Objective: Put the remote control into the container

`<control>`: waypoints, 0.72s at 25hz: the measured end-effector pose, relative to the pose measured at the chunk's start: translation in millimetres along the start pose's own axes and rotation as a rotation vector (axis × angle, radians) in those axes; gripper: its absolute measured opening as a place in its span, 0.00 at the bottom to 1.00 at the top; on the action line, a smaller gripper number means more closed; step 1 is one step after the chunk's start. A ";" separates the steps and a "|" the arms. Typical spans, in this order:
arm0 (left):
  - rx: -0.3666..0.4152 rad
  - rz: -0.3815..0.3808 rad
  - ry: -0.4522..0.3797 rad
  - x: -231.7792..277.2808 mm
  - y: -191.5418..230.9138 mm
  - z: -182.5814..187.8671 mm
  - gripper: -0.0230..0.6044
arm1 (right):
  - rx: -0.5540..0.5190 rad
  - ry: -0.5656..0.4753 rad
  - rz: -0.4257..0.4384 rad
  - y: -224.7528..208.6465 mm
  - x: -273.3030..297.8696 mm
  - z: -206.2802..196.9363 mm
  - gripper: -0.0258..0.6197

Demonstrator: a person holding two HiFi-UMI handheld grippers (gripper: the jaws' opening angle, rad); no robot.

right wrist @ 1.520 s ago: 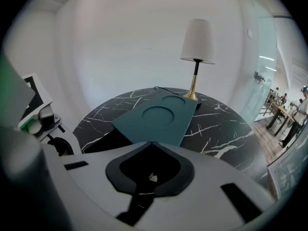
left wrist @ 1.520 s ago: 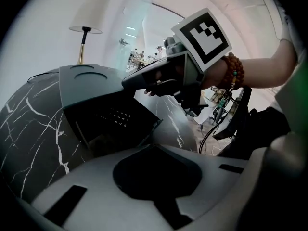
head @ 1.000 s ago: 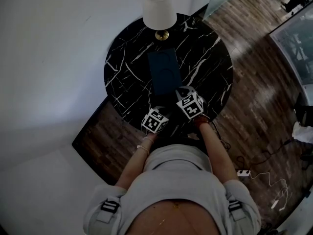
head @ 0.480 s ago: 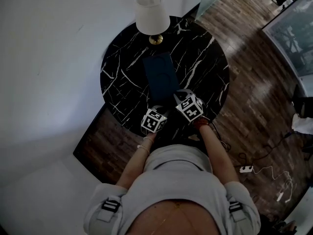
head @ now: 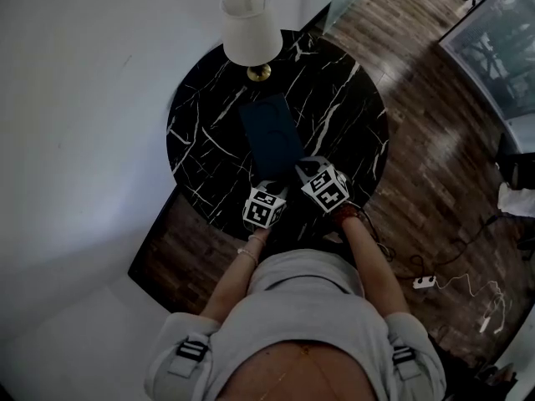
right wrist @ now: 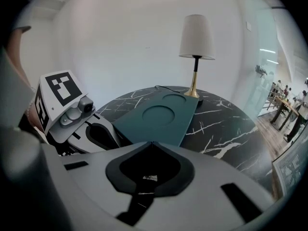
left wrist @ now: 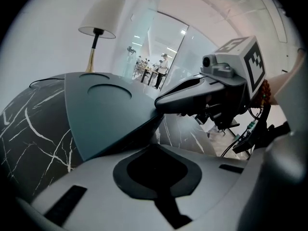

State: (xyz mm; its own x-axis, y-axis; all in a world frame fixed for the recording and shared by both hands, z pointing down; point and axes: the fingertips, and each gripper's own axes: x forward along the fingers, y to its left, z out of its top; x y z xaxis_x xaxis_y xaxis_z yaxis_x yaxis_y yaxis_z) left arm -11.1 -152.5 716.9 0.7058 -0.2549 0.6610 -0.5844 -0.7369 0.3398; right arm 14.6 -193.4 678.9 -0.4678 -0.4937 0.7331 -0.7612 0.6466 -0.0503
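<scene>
Head view is running dark. Round black marble table [head: 351, 132] is carrying a white-shaded lamp [head: 249, 25] at its far rim and the dark teal container [head: 269, 132] lying flat near the middle. Its top face is showing two shallow round recesses, and its inside is not showing in any view. Remote control: not making it out anywhere, too dark or hidden. Left gripper [head: 272, 189] and right gripper [head: 305, 167] are sitting side by side at the container's near end, both pointing down toward it. Their marker cubes and the person's torso [head: 301, 324] are covering the table's near rim. Right gripper's jaws are sitting together, nothing showing between them. In the left gripper view its tip is reaching the container's near right edge — touching or just above, can't tell. Left gripper's jaws are also looking pressed together, with the container's near corner just past them. Cables [head: 468, 284] and a power strip [head: 422, 281] are lying on the wood floor [head: 435, 115] at right — partly cut off by the frame.
</scene>
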 end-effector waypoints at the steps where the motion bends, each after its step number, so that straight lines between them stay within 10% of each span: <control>1: 0.000 0.004 -0.002 1.0 0.3 0.0 0.04 | 0.001 -0.001 0.000 -0.1 -0.2 0.0 0.06; 18: -0.065 0.050 -0.069 -22.7 -0.9 14.8 0.04 | 0.135 -0.027 0.019 -7.1 0.7 -3.1 0.06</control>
State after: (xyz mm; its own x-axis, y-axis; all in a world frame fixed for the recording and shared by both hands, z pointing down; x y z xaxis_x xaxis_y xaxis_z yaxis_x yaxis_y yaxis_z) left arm -20.7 -155.3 691.7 0.6998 -0.3343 0.6313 -0.6426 -0.6806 0.3519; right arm 21.0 -196.6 681.9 -0.4934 -0.4987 0.7127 -0.8047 0.5728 -0.1563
